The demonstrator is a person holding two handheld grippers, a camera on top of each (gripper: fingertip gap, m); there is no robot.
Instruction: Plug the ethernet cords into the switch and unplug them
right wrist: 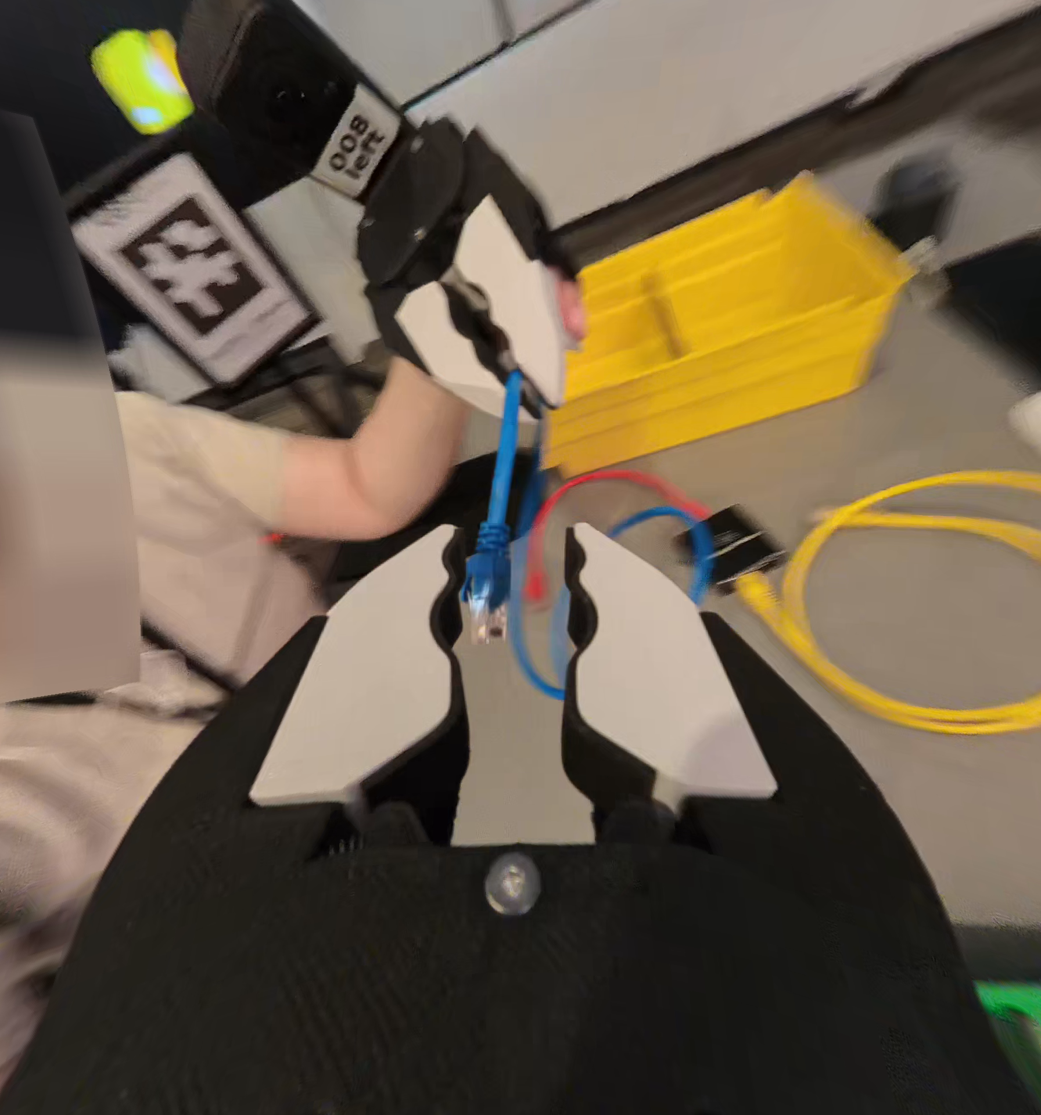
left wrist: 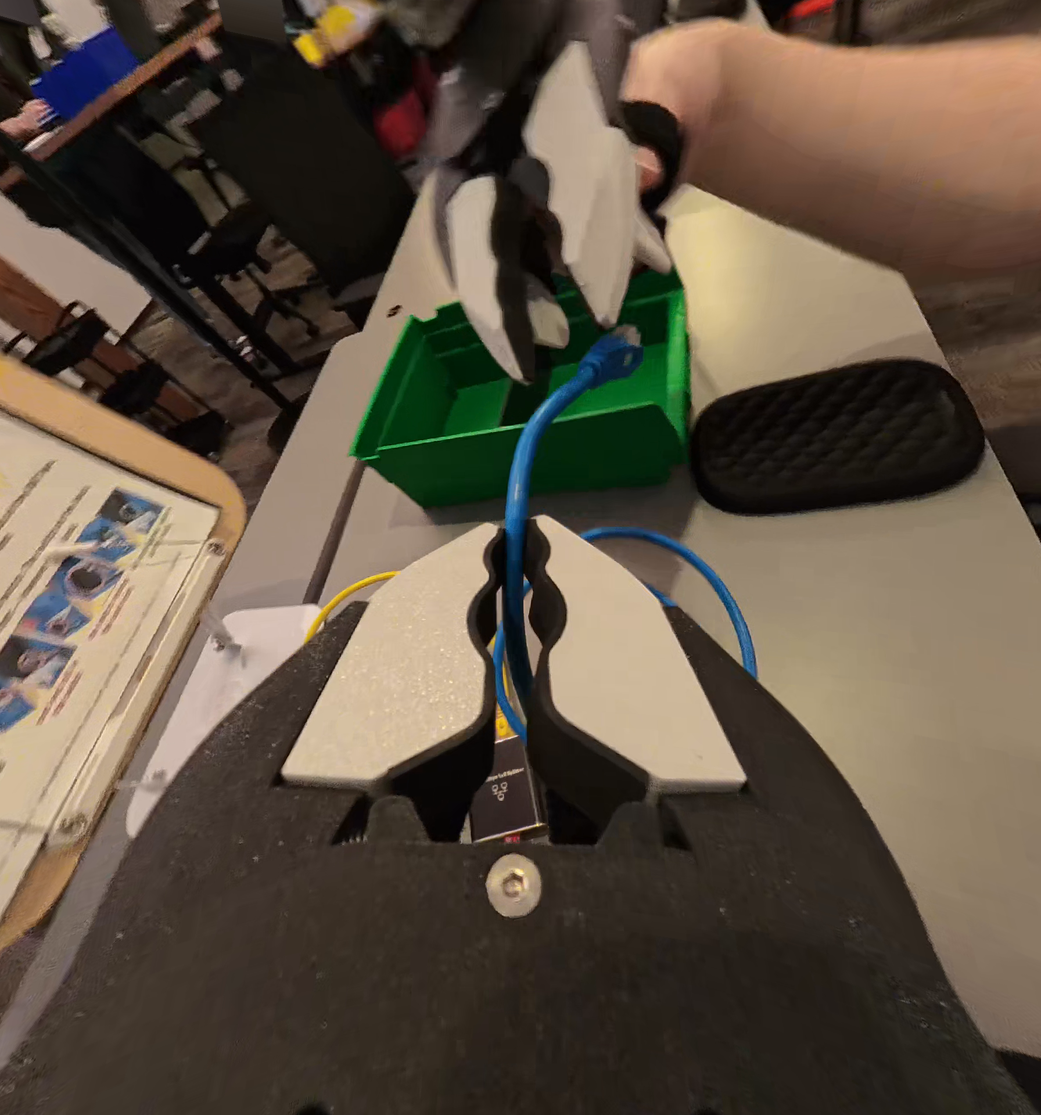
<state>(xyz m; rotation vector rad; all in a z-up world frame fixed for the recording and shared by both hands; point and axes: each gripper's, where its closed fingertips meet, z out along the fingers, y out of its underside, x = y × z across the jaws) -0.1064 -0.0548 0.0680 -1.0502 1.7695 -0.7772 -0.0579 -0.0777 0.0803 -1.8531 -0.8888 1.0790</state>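
Observation:
My left gripper is shut on a blue ethernet cord, pinching the cable a little behind its plug. The free plug end rises in front of it. It also shows in the right wrist view, gripping the cord. My right gripper is open. The blue plug hangs between its fingers, close to the left finger, and the pads do not press on it. The right gripper also shows in the left wrist view, just above the plug. The small black switch lies on the table with a yellow cord at it.
A red cord loops beside the switch. A yellow bin stands behind it. A green bin and a black padded rest lie ahead of the left gripper. A poster board lies at the left. A person's forearm reaches in. Spacing between my two grippers at the tips: around 7 cm. My left tips are roughly 20 cm from the small black switch.

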